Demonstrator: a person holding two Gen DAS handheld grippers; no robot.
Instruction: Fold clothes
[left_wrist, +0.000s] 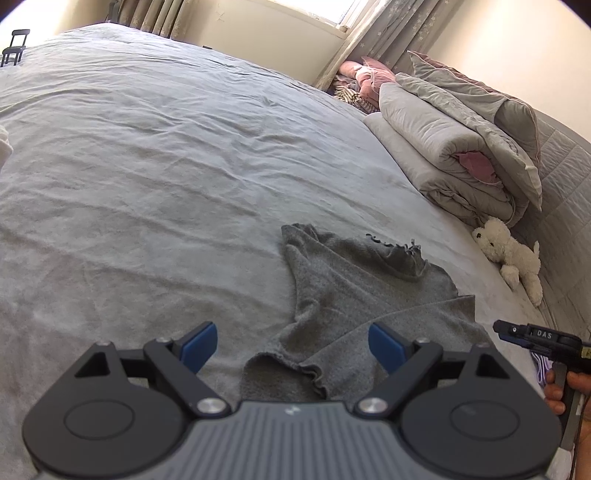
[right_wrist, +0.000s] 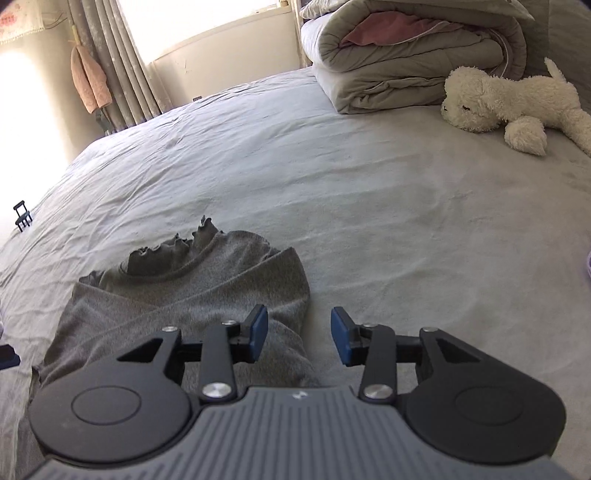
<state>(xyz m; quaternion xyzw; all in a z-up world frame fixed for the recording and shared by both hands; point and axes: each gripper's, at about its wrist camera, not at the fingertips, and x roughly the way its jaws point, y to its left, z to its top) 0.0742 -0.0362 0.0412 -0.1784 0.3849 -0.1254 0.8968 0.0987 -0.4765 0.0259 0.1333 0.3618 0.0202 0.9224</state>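
Left claw spread wide over grey top, right claw released, clear of fabric, grey bedsheet

Beside the fluffy white plush toy dog, the grey fuzzy knit top with a frilled collar lies on the matt, creased pale-grey cotton bedsheet.

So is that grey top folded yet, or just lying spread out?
Partly folded. The grey top has one sleeve laid diagonally across its front, but the frilled collar and body lie loose and rumpled on the bed; neither claw holds it.
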